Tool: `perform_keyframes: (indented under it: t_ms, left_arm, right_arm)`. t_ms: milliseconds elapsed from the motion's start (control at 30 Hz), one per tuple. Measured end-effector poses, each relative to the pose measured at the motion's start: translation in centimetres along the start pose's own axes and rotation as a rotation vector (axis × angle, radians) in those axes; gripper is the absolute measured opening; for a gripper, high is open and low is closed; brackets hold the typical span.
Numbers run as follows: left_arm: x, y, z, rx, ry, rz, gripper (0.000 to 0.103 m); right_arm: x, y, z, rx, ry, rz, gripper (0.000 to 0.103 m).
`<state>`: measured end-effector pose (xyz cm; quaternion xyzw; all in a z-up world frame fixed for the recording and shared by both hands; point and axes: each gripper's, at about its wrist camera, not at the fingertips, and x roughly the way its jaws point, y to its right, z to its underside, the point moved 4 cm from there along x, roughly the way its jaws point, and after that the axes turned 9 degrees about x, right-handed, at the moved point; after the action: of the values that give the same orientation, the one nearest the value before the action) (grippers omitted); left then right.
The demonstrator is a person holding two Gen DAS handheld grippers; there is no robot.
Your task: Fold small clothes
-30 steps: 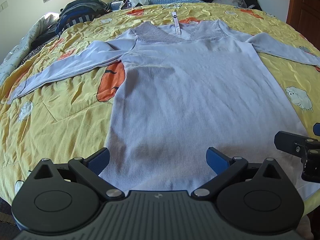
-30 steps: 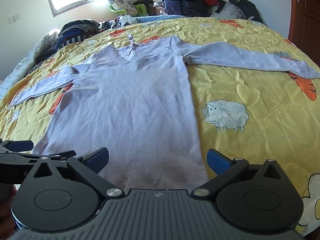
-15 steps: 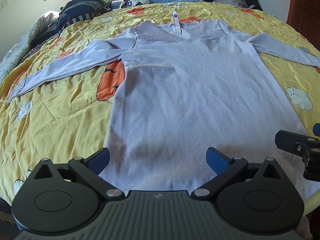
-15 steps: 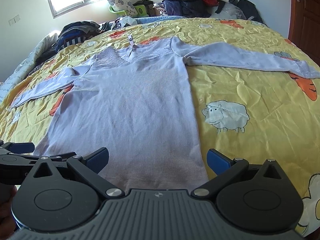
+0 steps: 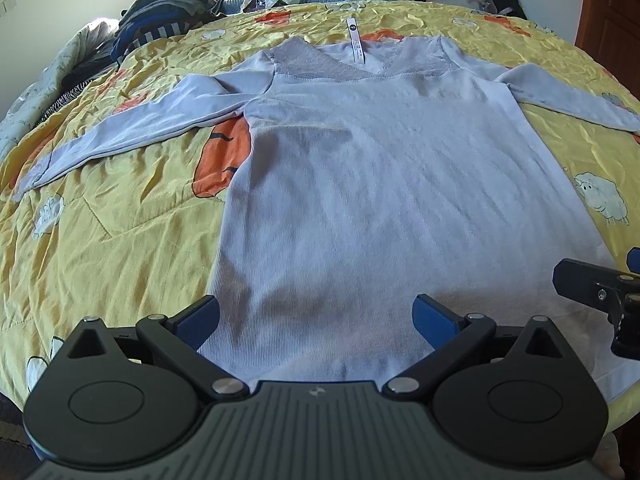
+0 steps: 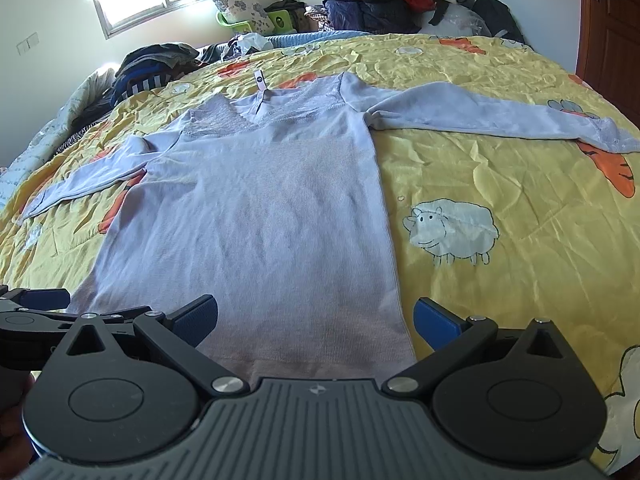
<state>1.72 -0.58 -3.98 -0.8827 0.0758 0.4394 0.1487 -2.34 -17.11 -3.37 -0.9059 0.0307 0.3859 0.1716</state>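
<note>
Left black two-finger gripper (image 5: pixel 316 318) easing slightly forward over the pale lilac long-sleeved top (image 5: pixel 384 200), window slipping upward

A pale lilac long-sleeved top (image 5: pixel 392 200) lies flat on a yellow bedspread (image 5: pixel 120 240) printed with sheep and orange shapes, sleeves spread to both sides, a white tag (image 5: pixel 355 40) at the neckline. The left gripper (image 5: pixel 316 318) hovers over the hem, blue pads wide apart. Part of the right gripper (image 5: pixel 600 288) shows at the right edge
</note>
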Motion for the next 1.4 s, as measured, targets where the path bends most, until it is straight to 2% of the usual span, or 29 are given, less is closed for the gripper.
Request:
perform_keyframes:
  t_ms: [533,833,1033,1167,1267,1400]
  left_arm:
    - [0.1,0.0,0.1,-0.003,-0.004,0.001,0.103]
    - [0.1,-0.1,0.0,0.006,0.006,-0.013,0.103]
    - [0.2,0.0,-1.8,0.031,0.042,-0.026,0.103]
    - [0.3,0.5,-3.3,0.052,0.061,-0.015,0.103]
    - [0.3,1.0,-4.2,0.069,0.072,-0.013,0.103]
    - [0.5,1.4,-5.4,0.082,0.088,-0.015,0.103]
  right_arm:
    - [0.1,0.1,-0.1,0.002,0.005,-0.001,0.103]
    - [0.0,1.7,-1.2,0.039,0.043,-0.008,0.103]
    - [-0.2,5.2,-4.7,0.099,0.175,-0.073,0.103]
    - [0.3,8.7,-7.4,0.125,0.258,-0.069,0.103]
    - [1.0,12.8,-9.4,0.228,0.291,-0.062,0.103]
    - [2.6,19.7,-11.5,0.448,0.307,-0.028,0.103]
